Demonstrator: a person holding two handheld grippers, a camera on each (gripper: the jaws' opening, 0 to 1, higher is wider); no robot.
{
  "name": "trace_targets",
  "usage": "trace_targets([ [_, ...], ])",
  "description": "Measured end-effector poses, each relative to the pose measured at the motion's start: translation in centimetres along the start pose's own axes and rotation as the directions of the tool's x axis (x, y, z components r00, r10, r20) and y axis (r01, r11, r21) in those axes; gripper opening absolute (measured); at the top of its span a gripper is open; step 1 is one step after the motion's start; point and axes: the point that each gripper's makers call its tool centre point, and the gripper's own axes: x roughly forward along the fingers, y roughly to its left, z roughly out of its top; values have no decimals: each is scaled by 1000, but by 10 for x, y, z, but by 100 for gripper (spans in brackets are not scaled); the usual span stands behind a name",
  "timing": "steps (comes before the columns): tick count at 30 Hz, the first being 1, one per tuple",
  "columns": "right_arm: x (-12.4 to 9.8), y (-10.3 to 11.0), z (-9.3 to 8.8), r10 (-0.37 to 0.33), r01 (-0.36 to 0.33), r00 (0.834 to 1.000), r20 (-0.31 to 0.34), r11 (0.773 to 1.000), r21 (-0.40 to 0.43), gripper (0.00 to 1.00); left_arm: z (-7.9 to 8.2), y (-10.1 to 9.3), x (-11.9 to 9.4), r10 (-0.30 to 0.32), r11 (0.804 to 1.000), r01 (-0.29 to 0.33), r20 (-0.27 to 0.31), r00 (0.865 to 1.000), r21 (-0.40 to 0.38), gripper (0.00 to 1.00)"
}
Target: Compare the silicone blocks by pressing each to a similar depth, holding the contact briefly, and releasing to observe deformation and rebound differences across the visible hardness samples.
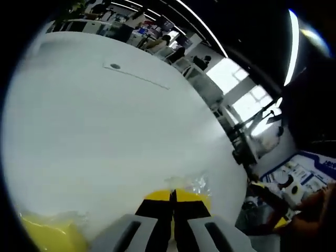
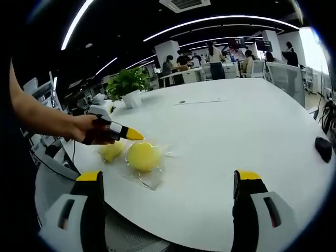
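**Left jaws closed over a block, right jaws wide**

In the left gripper view, the left gripper (image 1: 172, 202) has its yellow-tipped jaws pressed together, no gap between them. Just beyond the tips lies a yellow block (image 1: 195, 195) in clear wrap, so close that I cannot tell whether they touch it. A second block (image 1: 52, 233) sits off to the lower left on the white table (image 1: 105, 131).

In the right gripper view, the right gripper (image 2: 169, 181) has its jaws spread wide, with nothing between them. Both blocks lie ahead of it, well apart from its fingertips, nearer the left jaw: the larger block (image 2: 143, 156) in its wrap and the smaller one (image 2: 112, 151) beside it. A hand (image 2: 86, 128) holds the left gripper (image 2: 128, 134) just above them, its tip pointing over the larger block. Farther out stand a potted plant (image 2: 128, 86) and, at the right table edge, a dark mouse (image 2: 323, 148).
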Motion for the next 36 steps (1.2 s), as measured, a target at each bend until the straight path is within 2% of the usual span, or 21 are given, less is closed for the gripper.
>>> trace_targets([
  [1, 0, 1, 6, 2, -1, 999, 32, 1000, -28, 96, 3, -3, -2, 4, 1000, -4, -2, 1000, -8, 0],
  [2, -2, 3, 5, 0, 1, 1000, 23, 1000, -31, 96, 6, -5, -3, -3, 1000, 3, 5, 1000, 20, 0],
  [3, -2, 4, 5, 0, 0, 1000, 14, 1000, -28, 96, 11, -12, -6, -22, 996, 21, 18, 1000, 81, 0],
  [5, 0, 4, 3, 1, -1, 1000, 1, 1000, -19, 96, 14, -19, -10, -36, 993, 33, 27, 999, 112, 0],
  [10, -1, 9, 6, 7, -6, 1000, 16, 1000, -25, 96, 16, -28, -16, -60, 987, 55, 32, 998, 154, 0],
  [13, 2, 10, 7, 8, -8, 999, 32, 1000, -26, 96, 20, -29, -20, -49, 990, 43, 42, 998, 131, 0],
  [16, 4, 15, 12, 21, -19, 999, 47, 999, -37, 96, 27, -37, -25, -78, 984, 65, 70, 995, 167, 0],
  [22, 9, 15, 13, 26, -25, 999, 31, 998, -57, 96, 37, -49, -32, -101, 975, 85, 71, 992, 203, 0],
  [23, 9, 15, 14, 26, -24, 999, 30, 998, -57, 96, 40, -51, -34, -100, 968, 80, 73, 992, 237, 0],
  [29, 11, 12, 36, 26, -22, 998, 54, 997, -69, 96, 54, -67, -47, -119, 946, 85, 90, 989, 312, 0],
  [31, 11, 12, 44, 30, -25, 997, 71, 997, -76, 96, 58, -72, -50, -139, 942, 102, 97, 986, 319, 0],
  [32, 12, 12, 48, 38, -30, 995, 88, 996, -88, 96, 59, -77, -53, -169, 939, 131, 96, 981, 317, 0],
  [36, 18, 14, 54, 62, -52, 993, 102, 994, -96, 96, 66, -82, -60, -195, 935, 150, 112, 974, 321, 0],
])
